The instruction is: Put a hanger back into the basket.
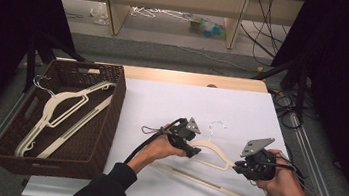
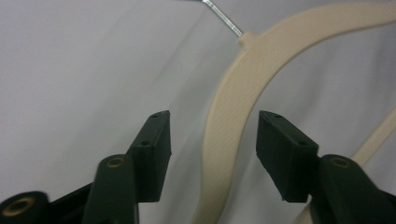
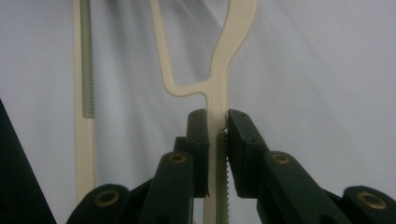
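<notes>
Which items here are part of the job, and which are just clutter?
In the job:
- cream hanger on the cloth, clamped by the right gripper
- left gripper, jaws open astride its arm
- wicker basket holding another hanger

Lying about:
- floor cables
- bits under the far shelf

matt cream plastic hanger (image 2: 233,93) with a finely textured face, thin shiny metal hook (image 1: 218,126), ribbed grey non-slip strip (image 3: 87,56) along its bar; smooth matt white cloth table cover (image 1: 161,106); dark brown woven wicker basket (image 1: 110,115), rough-looking; black matt plastic gripper jaws with dull brass-coloured pivot pins (image 3: 178,158)
</notes>
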### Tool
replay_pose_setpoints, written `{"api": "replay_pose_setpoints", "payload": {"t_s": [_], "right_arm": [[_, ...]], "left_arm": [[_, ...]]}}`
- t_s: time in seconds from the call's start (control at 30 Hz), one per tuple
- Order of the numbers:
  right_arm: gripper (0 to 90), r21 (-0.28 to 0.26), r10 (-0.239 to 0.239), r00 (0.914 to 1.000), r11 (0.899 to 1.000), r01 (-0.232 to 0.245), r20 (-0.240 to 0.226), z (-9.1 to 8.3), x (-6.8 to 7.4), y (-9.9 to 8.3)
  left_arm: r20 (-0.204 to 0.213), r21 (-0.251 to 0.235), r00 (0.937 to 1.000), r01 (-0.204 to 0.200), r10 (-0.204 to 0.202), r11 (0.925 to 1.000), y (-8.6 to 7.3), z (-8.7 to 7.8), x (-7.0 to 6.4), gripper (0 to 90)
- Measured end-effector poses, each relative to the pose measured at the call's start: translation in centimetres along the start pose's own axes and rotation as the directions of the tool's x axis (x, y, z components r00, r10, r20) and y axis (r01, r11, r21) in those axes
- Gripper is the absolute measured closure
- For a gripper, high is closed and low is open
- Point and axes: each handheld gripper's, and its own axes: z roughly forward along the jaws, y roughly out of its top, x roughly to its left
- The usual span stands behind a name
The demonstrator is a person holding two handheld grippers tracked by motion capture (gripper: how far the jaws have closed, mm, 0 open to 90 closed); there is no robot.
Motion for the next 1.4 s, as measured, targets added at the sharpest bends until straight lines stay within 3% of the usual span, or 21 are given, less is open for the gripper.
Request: {"api": "replay_pose_setpoints", "payload": {"t_s": [0.13, 0.23, 0.33, 0.4, 0.53, 0.6, 0.7, 0.73, 0.77, 0.8, 0.9, 0.97, 1.03, 1.17, 1.3, 1.4], "right_arm": [[79.8, -0.007, -0.010, 1.0000, 1.000, 0.010, -0.002, -0.1, 0.0, 0.0], [79.9, -0.012, -0.011, 0.9999, 1.000, 0.011, -0.003, -0.1, 0.0, -0.1], [80.1, -0.027, -0.050, 0.9987, 0.998, 0.050, -0.006, 0.0, 0.0, -0.1], [79.9, -0.031, -0.065, 0.9978, 0.997, 0.064, -0.014, 0.0, 0.1, -0.1], [78.4, -0.055, -0.070, 0.9973, 0.996, 0.068, -0.023, -0.2, 0.1, -0.1], [70.7, -0.071, -0.085, 0.9963, 0.994, 0.083, -0.017, -0.4, 0.2, -0.1], [60.4, -0.130, -0.053, 0.9986, 0.990, 0.054, 0.007, -1.3, 0.3, -0.1], [56.6, -0.144, -0.016, 0.9997, 0.989, 0.019, 0.020, -1.8, 0.4, 0.0], [53.7, -0.167, -0.031, 0.9989, 0.985, 0.036, 0.034, -2.1, 0.3, 0.0], [51.7, -0.199, -0.017, 0.9984, 0.980, 0.027, 0.053, -2.6, 0.3, 0.1], [47.2, -0.252, 0.003, 0.9977, 0.968, 0.015, 0.068, -3.7, 0.1, 0.3], [46.8, -0.266, 0.008, 0.9974, 0.964, 0.012, 0.072, -4.2, 0.2, 0.3], [46.4, -0.278, 0.017, 0.9965, 0.961, 0.006, 0.082, -4.4, 0.4, 0.3], [46.0, -0.277, 0.015, 0.9967, 0.961, 0.008, 0.080, -4.5, 0.6, 0.3], [45.1, -0.299, 0.025, 0.9959, 0.954, 0.002, 0.087, -4.9, 0.8, 0.2], [41.9, -0.337, 0.047, 0.9948, 0.941, -0.014, 0.091, -5.3, 1.1, 0.1]], "left_arm": [[0.006, 0.000, 0.9990, -0.044, 0.044, 0.9990, 0.6, -0.3, -0.1, 61.5], [0.029, -0.020, 0.9991, -0.029, 0.030, 0.9994, 0.7, -0.9, -0.2, 66.4], [0.040, -0.008, 0.9964, -0.075, 0.075, 0.9972, 0.8, -2.0, -0.3, 68.4], [0.052, -0.016, 0.9952, -0.082, 0.082, 0.9965, 0.7, -2.9, -0.5, 69.9], [0.088, -0.040, 0.9894, -0.113, 0.116, 0.9928, 0.6, -5.2, -1.2, 73.1], [0.095, -0.049, 0.9873, -0.123, 0.127, 0.9912, 0.6, -6.3, -1.7, 75.2], [0.112, -0.074, 0.9849, -0.124, 0.132, 0.9895, 0.4, -7.8, -2.2, 78.3], [0.110, -0.079, 0.9852, -0.123, 0.131, 0.9893, 0.3, -8.1, -2.3, 79.7], [0.117, -0.084, 0.9858, -0.111, 0.120, 0.9902, 0.2, -8.5, -2.5, 81.0], [0.123, -0.092, 0.9867, -0.095, 0.106, 0.9912, 0.1, -8.7, -2.6, 83.1], [0.085, -0.070, 0.9927, -0.079, 0.085, 0.9943, -0.2, -9.4, -2.7, 83.7], [0.067, -0.069, 0.9949, -0.070, 0.075, 0.9951, -0.3, -9.8, -2.5, 85.5], [0.080, -0.088, 0.9967, -0.012, 0.019, 0.9961, -0.5, -10.3, -2.1, 85.6], [0.051, -0.090, 0.9986, 0.015, -0.011, 0.9958, -0.5, -11.5, -1.8, 85.7], [0.037, -0.119, 0.9977, 0.061, -0.057, 0.9911, -0.4, -13.3, -1.4, 85.7], [0.026, -0.147, 0.9957, 0.092, -0.089, 0.9849, -0.1, -15.0, -1.1, 85.7]]}}
